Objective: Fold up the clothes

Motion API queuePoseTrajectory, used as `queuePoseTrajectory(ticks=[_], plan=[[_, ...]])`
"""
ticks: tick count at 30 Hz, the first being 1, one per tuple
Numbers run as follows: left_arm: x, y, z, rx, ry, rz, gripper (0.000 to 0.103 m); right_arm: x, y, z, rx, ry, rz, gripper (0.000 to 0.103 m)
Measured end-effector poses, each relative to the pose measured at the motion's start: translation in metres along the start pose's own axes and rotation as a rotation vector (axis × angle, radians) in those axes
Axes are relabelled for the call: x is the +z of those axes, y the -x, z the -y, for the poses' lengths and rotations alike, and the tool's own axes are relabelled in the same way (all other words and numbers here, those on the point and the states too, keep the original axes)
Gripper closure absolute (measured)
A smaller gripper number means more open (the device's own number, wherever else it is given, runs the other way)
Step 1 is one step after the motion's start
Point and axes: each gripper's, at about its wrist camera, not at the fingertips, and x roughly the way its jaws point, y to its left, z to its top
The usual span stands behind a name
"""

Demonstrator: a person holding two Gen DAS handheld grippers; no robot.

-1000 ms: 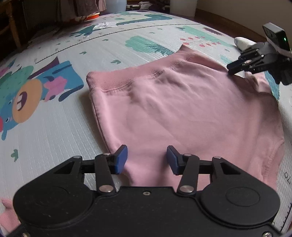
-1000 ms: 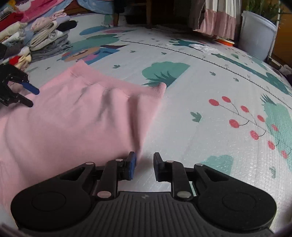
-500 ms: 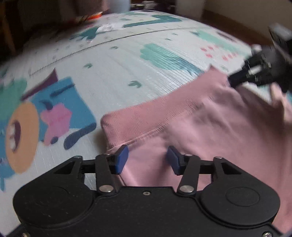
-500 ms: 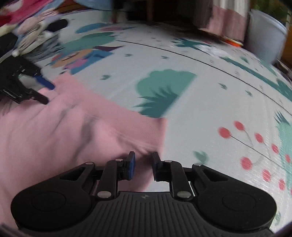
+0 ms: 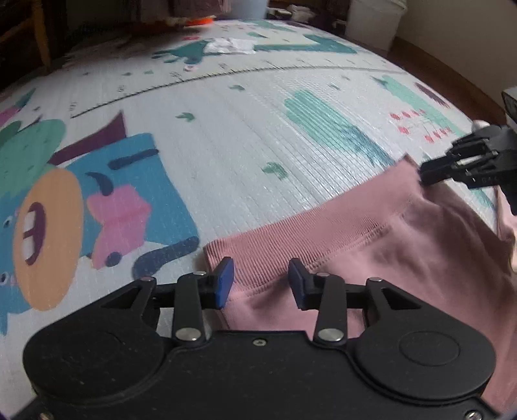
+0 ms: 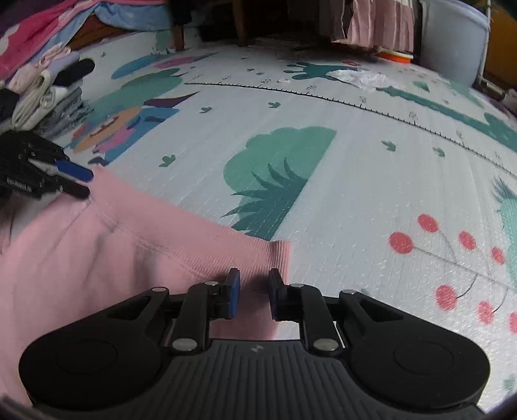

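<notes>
A pink sweatshirt (image 5: 404,258) lies flat on the patterned play mat (image 5: 226,145), its ribbed hem toward both cameras. My left gripper (image 5: 260,282) is open, its blue pads straddling the hem's left corner. My right gripper (image 6: 252,292) is open with a narrower gap, over the hem's right corner (image 6: 278,255). Each gripper shows in the other's view: the right one at the far right of the left wrist view (image 5: 465,168), the left one at the far left of the right wrist view (image 6: 48,174). No fabric is pinched.
A stack of folded clothes (image 6: 48,93) sits at the mat's left edge. A white crumpled item (image 6: 358,77) lies at the far side. A pale bin (image 6: 452,48) and hanging fabric (image 6: 378,29) stand beyond the mat.
Both grippers have moved forward across the sweatshirt, from its near part to the ribbed hem corners. The right gripper's jaws have opened slightly.
</notes>
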Motion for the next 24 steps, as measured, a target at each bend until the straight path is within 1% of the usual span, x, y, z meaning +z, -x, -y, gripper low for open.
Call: queuePoseTrajectory(ticks=[1,3,5,6,9,12,14,16,17,19,20,21,23,24], plan=[[0.0,0.002,0.001,0.006,-0.002,0.01,0.065,-0.001,0.004,-0.001,-0.009,0.0,0.015,0.082],[-0.002,0.012,0.009,0.028,-0.042,0.039,0.065,-0.005,0.019,0.002,0.002,-0.027,0.053,0.082],[-0.004,0.024,0.024,0.023,-0.088,0.065,0.065,-0.014,0.039,-0.001,0.004,-0.022,0.082,0.082],[-0.007,0.03,0.035,0.006,-0.11,0.077,0.065,-0.021,0.052,-0.005,0.012,-0.014,0.097,0.082],[-0.024,0.056,0.074,-0.095,-0.141,0.105,0.065,-0.049,0.091,-0.03,0.048,0.005,0.121,0.082],[-0.051,0.079,0.121,-0.206,-0.16,0.107,0.065,-0.09,0.123,-0.07,0.083,0.061,0.113,0.082],[-0.075,0.087,0.151,-0.265,-0.174,0.086,0.065,-0.119,0.133,-0.093,0.094,0.099,0.081,0.082],[-0.106,0.089,0.181,-0.302,-0.214,0.043,0.065,-0.144,0.127,-0.107,0.092,0.128,-0.012,0.084],[-0.121,0.086,0.193,-0.295,-0.252,0.018,0.065,-0.157,0.124,-0.11,0.069,0.139,-0.055,0.084],[-0.153,0.089,0.211,-0.276,-0.321,-0.025,0.065,-0.164,0.132,-0.114,0.048,0.156,-0.043,0.084],[-0.161,0.097,0.214,-0.272,-0.349,-0.022,0.064,-0.165,0.138,-0.117,0.042,0.168,-0.035,0.082],[-0.167,0.106,0.216,-0.267,-0.365,-0.015,0.064,-0.163,0.145,-0.124,0.055,0.201,-0.008,0.078],[-0.173,0.124,0.21,-0.255,-0.339,0.003,0.064,-0.162,0.157,-0.145,0.133,0.302,0.023,0.078],[-0.176,0.13,0.206,-0.237,-0.342,0.002,0.064,-0.164,0.158,-0.16,0.16,0.395,0.016,0.074]])
